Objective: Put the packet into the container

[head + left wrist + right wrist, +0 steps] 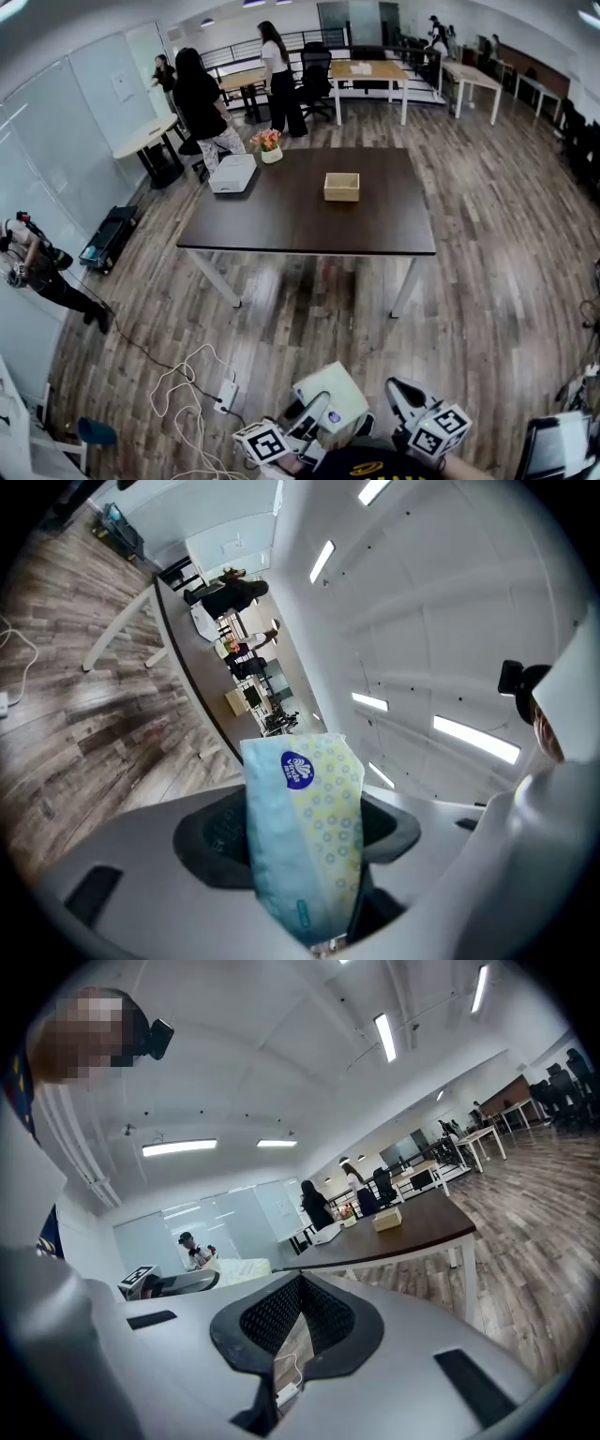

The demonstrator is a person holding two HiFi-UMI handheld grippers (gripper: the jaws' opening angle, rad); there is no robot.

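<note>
Sticking out past the jaws of the left gripper (300, 853), which is clamped on its lower part, the packet (306, 817) looks like a soft pack of tissues in thin printed film. It is probably light and squashy, and a little slick. A hold across the flat faces near the middle, as here, should suit it; a harder squeeze would only crumple it. The right gripper (298, 1314) is closed with nothing in it. The container (341, 187) sits on the counter (281, 230), far ahead of both grippers.
</note>
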